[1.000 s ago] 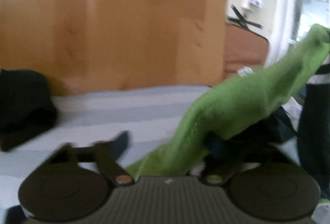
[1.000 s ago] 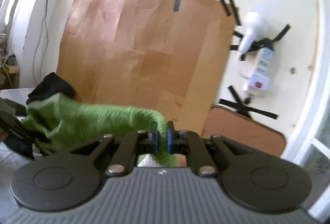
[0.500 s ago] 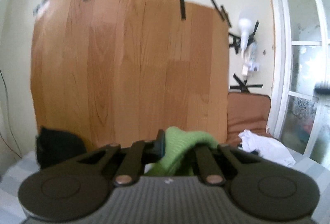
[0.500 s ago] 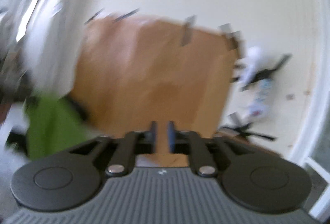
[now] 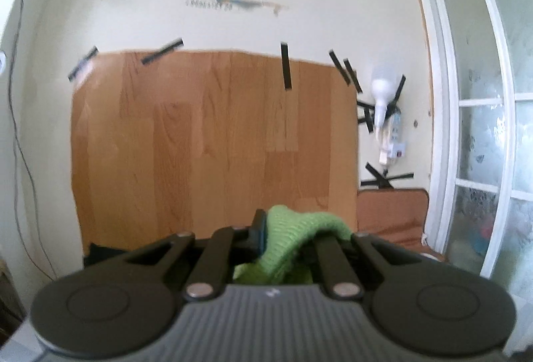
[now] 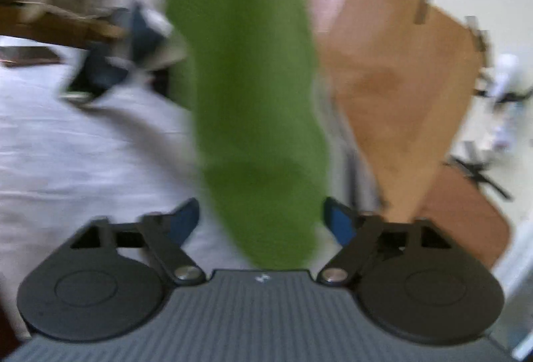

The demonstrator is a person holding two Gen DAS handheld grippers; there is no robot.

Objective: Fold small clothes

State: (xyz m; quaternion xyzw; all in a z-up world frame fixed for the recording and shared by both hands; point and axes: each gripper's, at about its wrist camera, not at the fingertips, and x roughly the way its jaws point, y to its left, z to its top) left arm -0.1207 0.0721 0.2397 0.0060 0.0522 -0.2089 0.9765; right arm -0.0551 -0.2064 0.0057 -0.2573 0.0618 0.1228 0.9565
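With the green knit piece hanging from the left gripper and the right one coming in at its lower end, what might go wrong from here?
1. The right gripper is closing on the dangling green knit piece, but its pads do not yet touch it; the blurred, possibly swinging cloth could slip out.
2. The left gripper pinches only a bunched edge, so a tug might pull it free.
3. It may land crumpled on the white sheet.

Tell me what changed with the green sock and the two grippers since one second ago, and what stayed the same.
The left gripper closed on the green sock and lifted it off the striped sheet. The right gripper let go of the sock's other end and came down; its jaws are now closing around the hanging sock, pads not yet pressing. The wood-pattern panel on the wall stayed as it was.
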